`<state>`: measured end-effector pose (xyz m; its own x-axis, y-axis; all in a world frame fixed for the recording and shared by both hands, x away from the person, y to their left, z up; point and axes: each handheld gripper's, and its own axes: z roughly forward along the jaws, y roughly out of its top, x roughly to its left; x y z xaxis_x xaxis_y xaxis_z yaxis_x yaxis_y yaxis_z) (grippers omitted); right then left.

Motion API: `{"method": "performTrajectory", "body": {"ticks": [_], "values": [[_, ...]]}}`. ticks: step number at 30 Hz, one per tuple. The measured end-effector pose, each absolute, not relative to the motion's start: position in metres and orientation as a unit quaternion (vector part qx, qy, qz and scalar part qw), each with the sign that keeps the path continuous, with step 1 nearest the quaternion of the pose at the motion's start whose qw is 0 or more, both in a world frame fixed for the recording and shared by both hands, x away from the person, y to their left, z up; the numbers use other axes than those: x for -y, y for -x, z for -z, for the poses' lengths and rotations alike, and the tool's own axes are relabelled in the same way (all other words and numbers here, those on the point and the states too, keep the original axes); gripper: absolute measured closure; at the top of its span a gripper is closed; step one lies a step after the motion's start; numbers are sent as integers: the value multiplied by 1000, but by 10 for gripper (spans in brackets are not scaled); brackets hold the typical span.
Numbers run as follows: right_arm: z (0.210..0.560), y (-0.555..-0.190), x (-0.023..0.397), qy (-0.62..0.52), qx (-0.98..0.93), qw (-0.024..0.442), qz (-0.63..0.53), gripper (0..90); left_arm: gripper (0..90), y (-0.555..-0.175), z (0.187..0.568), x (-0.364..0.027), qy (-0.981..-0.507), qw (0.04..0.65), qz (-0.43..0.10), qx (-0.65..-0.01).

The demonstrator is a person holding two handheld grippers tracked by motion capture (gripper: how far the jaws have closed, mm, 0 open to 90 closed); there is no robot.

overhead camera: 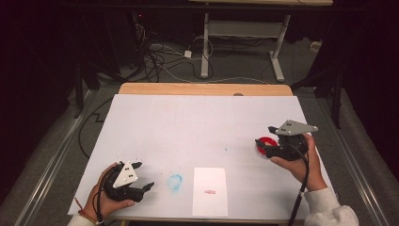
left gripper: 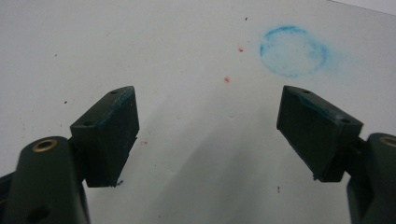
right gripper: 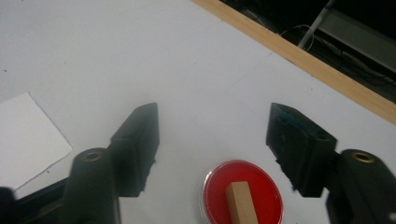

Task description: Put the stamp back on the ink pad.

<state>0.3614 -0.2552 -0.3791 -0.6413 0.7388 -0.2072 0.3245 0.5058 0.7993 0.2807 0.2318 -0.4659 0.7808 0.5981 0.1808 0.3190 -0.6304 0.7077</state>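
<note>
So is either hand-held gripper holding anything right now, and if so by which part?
Nothing is held. The right hand-held gripper stands open above the wooden stamp, which rests on the red ink pad. The left hand-held gripper is open over bare table.

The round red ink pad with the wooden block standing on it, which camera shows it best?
The right gripper view: the round red ink pad lies close between the open jaws, with the pale wooden block standing on it. The high view gives a small red patch partly hidden behind the right gripper. The left gripper view faces a blue ring stain.
</note>
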Motion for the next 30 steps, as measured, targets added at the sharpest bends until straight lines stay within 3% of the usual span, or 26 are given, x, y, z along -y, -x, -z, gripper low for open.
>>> {"method": "performTrajectory", "body": {"ticks": [11, 30], "values": [[384, -344, 242, -315, -795, 319, -408, 203, 204, -280, 465, -233, -878, 344, -207, -261], [392, -310, 242, -288, -773, 336, -455, 210, 204, -279, 465, -232, -879, 342, -209, -258]]}}
